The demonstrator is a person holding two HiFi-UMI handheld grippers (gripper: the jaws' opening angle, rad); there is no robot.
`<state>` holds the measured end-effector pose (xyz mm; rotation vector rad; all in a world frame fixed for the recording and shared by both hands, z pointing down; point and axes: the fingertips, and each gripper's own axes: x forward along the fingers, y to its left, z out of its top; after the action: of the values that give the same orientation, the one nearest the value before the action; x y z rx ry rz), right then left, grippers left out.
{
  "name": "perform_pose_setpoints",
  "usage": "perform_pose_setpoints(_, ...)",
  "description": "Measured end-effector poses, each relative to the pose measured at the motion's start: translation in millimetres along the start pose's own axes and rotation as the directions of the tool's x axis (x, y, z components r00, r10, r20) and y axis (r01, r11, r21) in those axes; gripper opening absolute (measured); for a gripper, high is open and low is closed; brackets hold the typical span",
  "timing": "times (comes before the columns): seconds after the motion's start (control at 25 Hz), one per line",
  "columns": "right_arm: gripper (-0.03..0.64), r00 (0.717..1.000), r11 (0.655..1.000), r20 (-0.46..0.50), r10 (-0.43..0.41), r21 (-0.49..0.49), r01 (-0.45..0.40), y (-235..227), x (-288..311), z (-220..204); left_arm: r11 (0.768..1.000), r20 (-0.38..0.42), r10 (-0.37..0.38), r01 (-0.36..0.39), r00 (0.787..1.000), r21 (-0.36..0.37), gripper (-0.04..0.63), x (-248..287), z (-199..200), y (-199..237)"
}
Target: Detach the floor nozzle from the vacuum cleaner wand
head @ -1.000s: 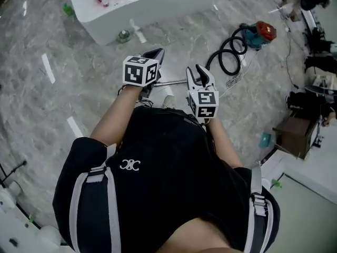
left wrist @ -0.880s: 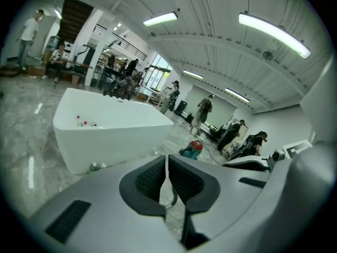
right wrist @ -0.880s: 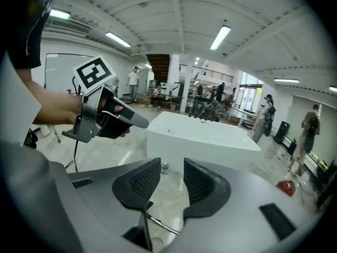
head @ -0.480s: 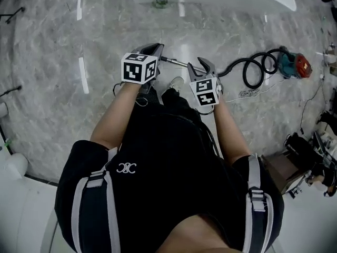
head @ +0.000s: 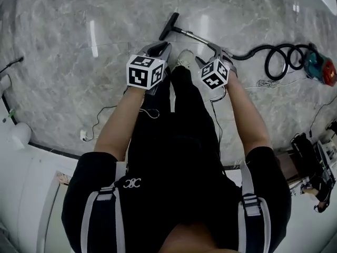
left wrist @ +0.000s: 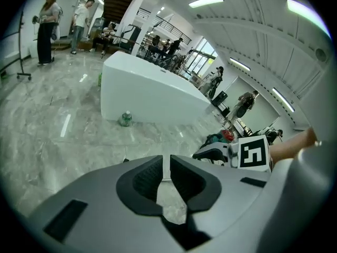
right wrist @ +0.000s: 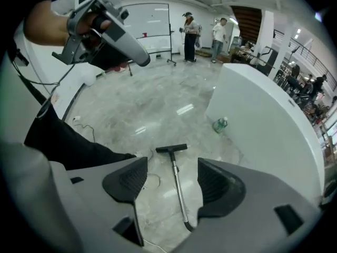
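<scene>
Two grippers hang over the floor in front of the person's feet, and neither has hold of anything. The left gripper (head: pixel 158 48) has its jaws closed together, pad against pad, with nothing caught between. The right gripper (right wrist: pixel 172 170) has just been opening its jaws. They stand wide with nothing between the pads, and the wand seen through the gap lies on the floor well beyond them.

The floor nozzle (head: pixel 168 26) lies flat on the grey marble floor (head: pixel 79 78), far from the person and slightly left. It is still joined to the wand (head: pixel 196 36). The wand runs right to a black hose (head: pixel 279 57), coiled near the vacuum body (head: pixel 318 67) at far right.

The wide right jaws look readied to take the wand, which lies on that side. The left gripper stands nearer the nozzle end and would probably have to open before it could pull the nozzle.

Only the head view shows the whole run from nozzle to vacuum body, and which gripper is near which end. Only the right gripper view shows the jaw gap lined up along the wand, plus a green bottle (right wrist: pixel 220 124) at the foot of a white table (right wrist: pixel 263 120). The left gripper view settles that its pads meet, but I can make out nothing of the wand there.
</scene>
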<state>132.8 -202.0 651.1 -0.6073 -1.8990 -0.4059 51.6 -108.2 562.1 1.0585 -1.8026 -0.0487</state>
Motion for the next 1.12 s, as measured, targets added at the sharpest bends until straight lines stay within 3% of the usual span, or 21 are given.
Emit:
perform_pose_setpoints(0.08, 0.29, 0.999, 1.0, -0.029, 0.028, -0.008, -0.028, -1.9, 47.2, -19.2, 1.0, -0.014, -0.014, 0.014, 1.0, 0.008, 0.049, 34.1, -15.3, 13.9)
perform_pose_setpoints(0.2, 0.291, 0.996, 0.999, -0.072, 0.052, 0.0, -0.052, -12.8, 122.9, -55.7, 0.999, -0.021, -0.046, 0.046, 0.999, 0.009, 0.15, 93.5, -32.7, 32.2)
perform_pose_setpoints(0.36, 0.291, 0.988, 0.997, -0.134, 0.075, 0.028, -0.072, -27.0, 231.2, -105.7, 0.998, -0.028, -0.056, 0.056, 0.998, -0.012, 0.153, 167.2, -64.5, 67.0)
perform_pose_setpoints(0.6, 0.291, 0.968, 0.995, -0.23, 0.096, 0.042, -0.089, -37.3, 385.3, -179.8, 0.998, -0.087, -0.032, 0.026, 0.996, -0.062, 0.153, 247.2, -142.6, 130.3)
perform_pose_setpoints(0.72, 0.291, 0.952, 0.992, -0.28, 0.126, 0.013, -0.128, -29.6, 446.6, -212.1, 0.994, -0.122, -0.001, -0.013, 0.993, -0.113, 0.153, 271.8, -184.6, 161.9)
perform_pose_setpoints(0.92, 0.29, 0.92, 0.993, -0.383, 0.085, -0.04, -0.109, -35.9, 518.6, -246.6, 0.98, -0.138, 0.01, -0.037, 0.99, -0.198, 0.153, 289.0, -224.2, 195.2)
perform_pose_setpoints(1.12, 0.29, 0.897, 0.991, -0.433, 0.087, -0.059, -0.124, -29.8, 555.3, -263.5, 0.977, -0.147, 0.029, -0.059, 0.989, -0.205, 0.153, 291.3, -246.6, 213.8)
